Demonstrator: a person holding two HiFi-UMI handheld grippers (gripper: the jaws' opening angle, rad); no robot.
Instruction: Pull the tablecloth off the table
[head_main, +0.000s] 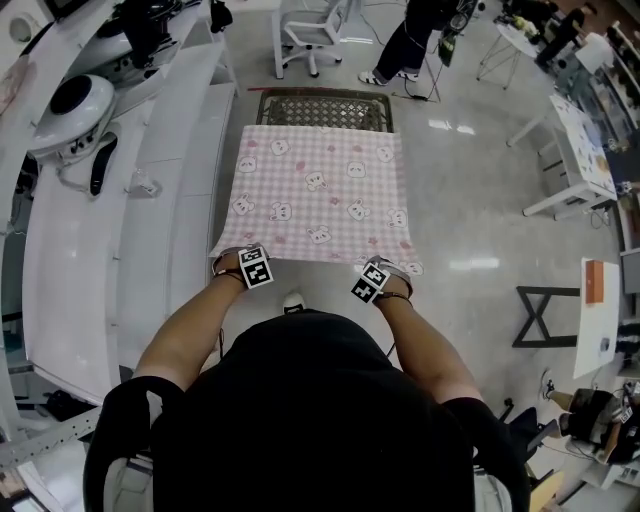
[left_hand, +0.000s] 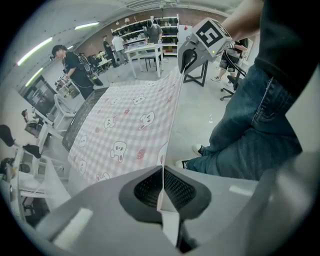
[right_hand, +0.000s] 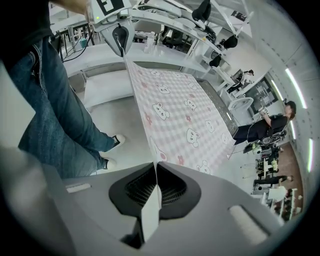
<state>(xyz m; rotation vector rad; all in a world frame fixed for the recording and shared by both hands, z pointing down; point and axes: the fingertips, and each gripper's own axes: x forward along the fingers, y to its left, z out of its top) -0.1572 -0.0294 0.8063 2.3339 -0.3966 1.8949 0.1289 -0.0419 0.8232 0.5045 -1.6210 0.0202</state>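
Right, left gripper (left_hand: 162, 186) and right gripper (right_hand: 156, 186) both clamped on the pink-and-white checked fabric tablecloth (head_main: 320, 195).
Each pinches a near corner between closed jaws. The cloth stretches flat ahead of them, printed with white cartoon bears and small red flowers, its far end over the dark mesh-topped table (head_main: 322, 108).

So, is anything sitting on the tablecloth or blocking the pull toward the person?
Nothing visible. The pink checked tablecloth with bear prints carries no objects, and the left claw and right claw are each shut on its near edge.
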